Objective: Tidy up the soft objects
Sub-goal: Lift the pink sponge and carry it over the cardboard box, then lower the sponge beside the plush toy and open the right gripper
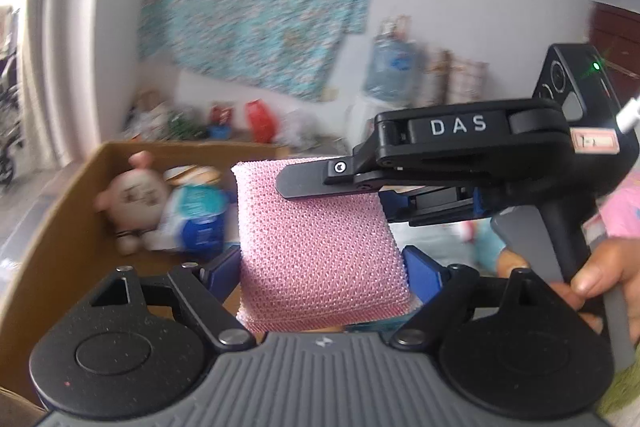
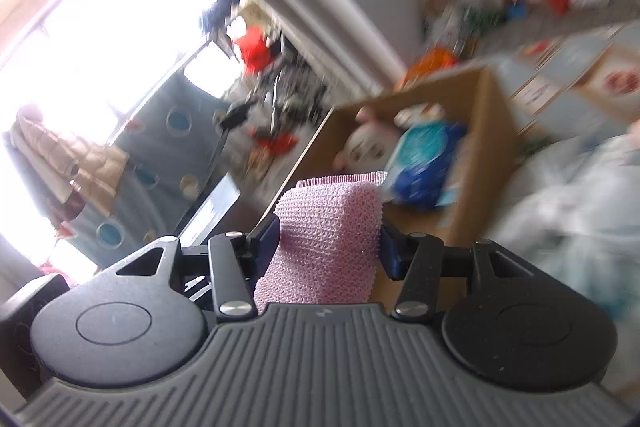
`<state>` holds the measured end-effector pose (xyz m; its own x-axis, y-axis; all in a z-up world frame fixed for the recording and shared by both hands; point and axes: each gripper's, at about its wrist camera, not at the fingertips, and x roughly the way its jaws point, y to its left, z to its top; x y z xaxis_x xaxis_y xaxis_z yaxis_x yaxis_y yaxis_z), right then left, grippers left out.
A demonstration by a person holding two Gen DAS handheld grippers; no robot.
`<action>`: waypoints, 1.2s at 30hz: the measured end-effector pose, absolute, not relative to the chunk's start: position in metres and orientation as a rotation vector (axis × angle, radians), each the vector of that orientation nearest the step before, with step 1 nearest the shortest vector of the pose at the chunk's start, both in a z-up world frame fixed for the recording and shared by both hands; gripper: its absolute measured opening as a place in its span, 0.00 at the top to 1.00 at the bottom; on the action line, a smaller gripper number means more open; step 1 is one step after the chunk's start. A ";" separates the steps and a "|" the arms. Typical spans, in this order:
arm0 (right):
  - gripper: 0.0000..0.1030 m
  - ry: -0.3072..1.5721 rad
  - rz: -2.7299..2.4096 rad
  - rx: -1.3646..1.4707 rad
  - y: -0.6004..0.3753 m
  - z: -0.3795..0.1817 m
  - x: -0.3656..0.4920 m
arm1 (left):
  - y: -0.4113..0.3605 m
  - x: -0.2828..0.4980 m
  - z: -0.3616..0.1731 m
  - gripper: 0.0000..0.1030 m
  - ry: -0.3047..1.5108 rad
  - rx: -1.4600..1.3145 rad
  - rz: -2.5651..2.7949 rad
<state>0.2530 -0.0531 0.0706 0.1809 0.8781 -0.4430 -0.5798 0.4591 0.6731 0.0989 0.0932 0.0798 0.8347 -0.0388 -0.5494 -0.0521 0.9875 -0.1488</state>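
Beside the box (image 1: 52,247), both grippers seemingly clamp the sponge (image 1: 316,247).

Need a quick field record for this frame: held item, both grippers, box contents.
held item: pink mesh sponge
left gripper: shut on the sponge's near end
right gripper: shut on the same sponge, reaching in from the right in the left wrist view
container: cardboard box, open, behind the sponge
box contents: round white plush toy; blue and white packet
image quality: background motion-blurred
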 end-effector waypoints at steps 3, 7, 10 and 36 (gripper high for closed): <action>0.52 1.004 1.080 0.377 -0.003 0.064 0.266 | 0.130 0.108 0.076 0.17 0.640 -0.167 0.063; 0.51 1.067 1.066 0.352 0.056 0.054 0.288 | 0.172 0.125 0.067 0.15 0.709 -0.137 0.171; 0.51 1.127 1.014 0.316 0.095 0.035 0.311 | 0.189 0.136 0.059 0.11 0.728 -0.067 0.278; 0.70 1.530 1.023 -0.036 0.158 -0.059 0.273 | 0.263 0.044 0.083 0.08 0.499 -0.233 0.446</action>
<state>0.2735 0.1578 -0.0591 -0.2667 0.5152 -0.8145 -0.5558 0.6082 0.5667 0.0436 0.2635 0.0828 0.7855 0.3536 -0.5079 -0.4650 0.8788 -0.1073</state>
